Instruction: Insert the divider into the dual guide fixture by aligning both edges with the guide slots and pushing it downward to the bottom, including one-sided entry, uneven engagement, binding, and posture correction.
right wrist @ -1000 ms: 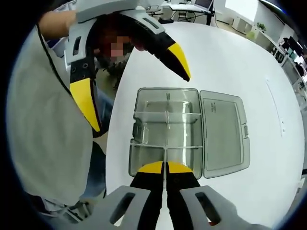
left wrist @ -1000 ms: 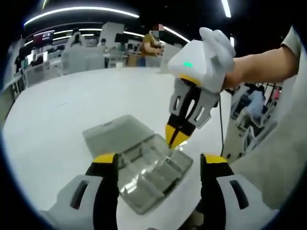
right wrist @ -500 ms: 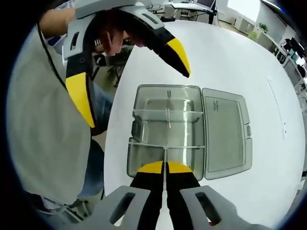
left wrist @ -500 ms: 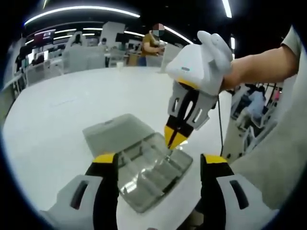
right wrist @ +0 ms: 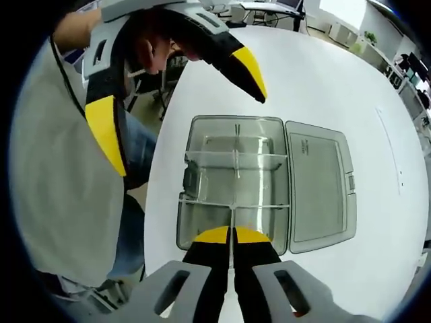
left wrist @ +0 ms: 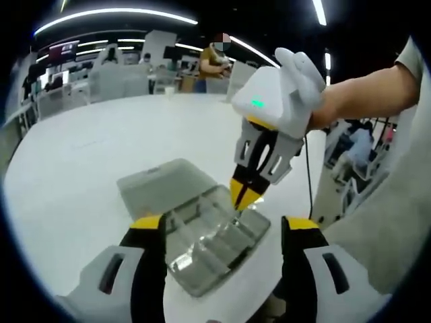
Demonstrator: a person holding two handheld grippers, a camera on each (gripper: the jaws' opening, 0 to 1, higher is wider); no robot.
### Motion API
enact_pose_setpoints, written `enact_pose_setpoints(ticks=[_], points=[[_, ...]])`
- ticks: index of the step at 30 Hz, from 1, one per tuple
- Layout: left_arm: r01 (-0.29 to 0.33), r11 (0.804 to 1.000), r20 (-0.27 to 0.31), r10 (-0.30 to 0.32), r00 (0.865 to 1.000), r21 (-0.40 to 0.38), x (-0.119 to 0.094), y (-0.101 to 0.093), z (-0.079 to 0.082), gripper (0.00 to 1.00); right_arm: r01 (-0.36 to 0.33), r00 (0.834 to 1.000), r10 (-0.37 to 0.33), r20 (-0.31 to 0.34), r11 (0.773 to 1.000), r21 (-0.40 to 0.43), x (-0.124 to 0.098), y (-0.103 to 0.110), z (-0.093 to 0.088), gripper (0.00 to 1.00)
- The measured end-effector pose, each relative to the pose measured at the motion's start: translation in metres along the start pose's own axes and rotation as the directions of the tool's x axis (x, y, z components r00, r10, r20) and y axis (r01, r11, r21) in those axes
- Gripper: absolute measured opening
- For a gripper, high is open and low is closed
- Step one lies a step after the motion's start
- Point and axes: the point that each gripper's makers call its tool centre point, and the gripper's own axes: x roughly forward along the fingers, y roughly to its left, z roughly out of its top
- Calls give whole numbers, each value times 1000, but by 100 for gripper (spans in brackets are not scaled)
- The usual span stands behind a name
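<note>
My right claw (right wrist: 232, 233) is pinched shut on the thin clear divider (right wrist: 233, 219), whose top edge runs up between the yellow tips. In the left gripper view that same claw (left wrist: 244, 196) points down into the box, tips together on the clear divider (left wrist: 240, 214) at the box's near right corner.

Just ahead of my right claw lies the clear plastic box (right wrist: 233, 182), open on the white worktop (right wrist: 323, 81), with its lid (right wrist: 320, 185) folded flat to the right of the claw and touching the box along the hinge. Inside the box, cross walls split it into compartments, and a thin centre wall (right wrist: 236, 158) runs straight ahead in line with the divider I hold. The divider stands upright in the compartment nearest my claw; how deep it sits I cannot tell.

My left claw (left wrist: 222, 232) is spread wide, holding nothing, its two yellow-tipped jaws on either side of the box (left wrist: 209, 242) without touching it. In the right gripper view it (right wrist: 182, 101) hangs beyond the box's far left corner, jaws apart.
</note>
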Motion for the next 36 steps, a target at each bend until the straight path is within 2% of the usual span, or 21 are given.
enact_pose_setpoints(ticks=[36], points=[[-14,1000,-5,13,1000,-14,-8,-2,-9,67,25,999,-24,-29,999,33,12,0,-4,0]])
